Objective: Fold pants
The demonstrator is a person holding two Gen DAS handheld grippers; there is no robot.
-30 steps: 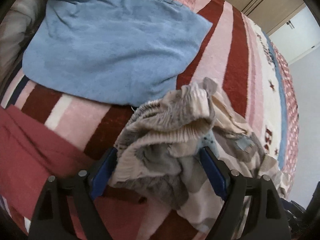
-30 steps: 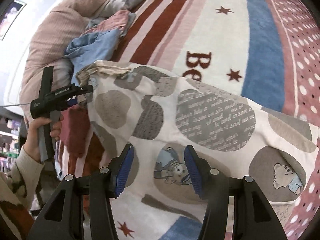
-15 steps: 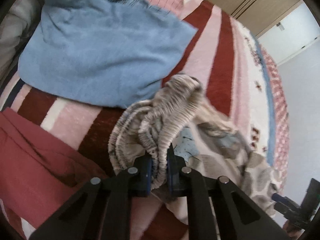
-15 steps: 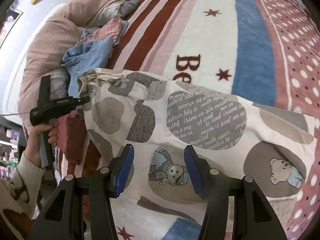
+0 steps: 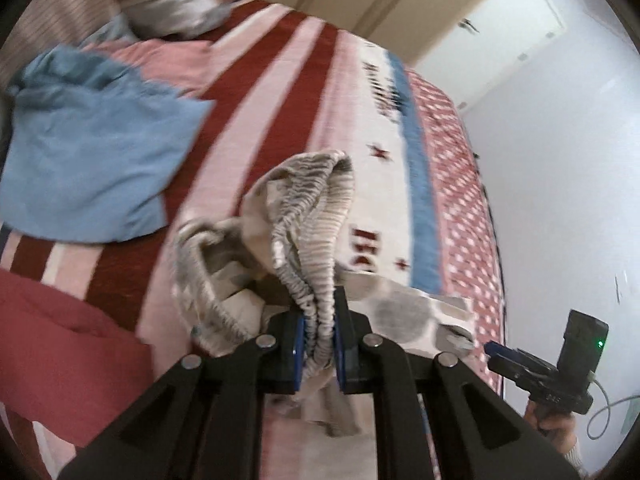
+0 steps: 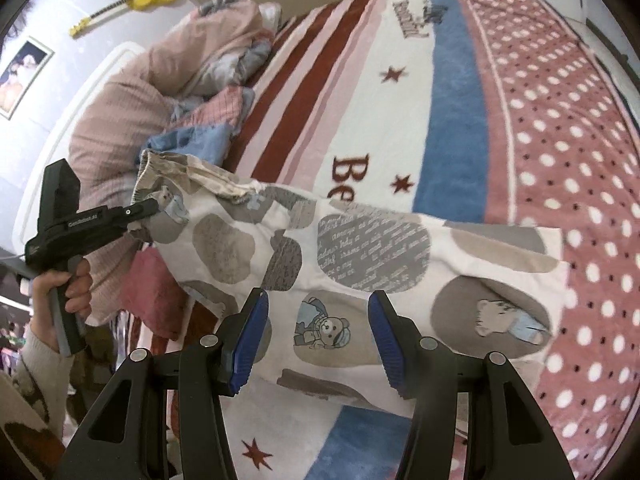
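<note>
Striped bedspread (image 6: 404, 92); bear-print pants (image 6: 360, 248) waistband pinched in left hand-held gripper (image 5: 318, 344); right hand-held gripper (image 6: 320, 340) spread, empty.

The left wrist view sits close behind its tongs (image 5: 318, 344), facing across the bed (image 5: 304, 80). The right wrist view looks down the bed toward its headboard corner; both show the pants (image 6: 360, 248).
</note>
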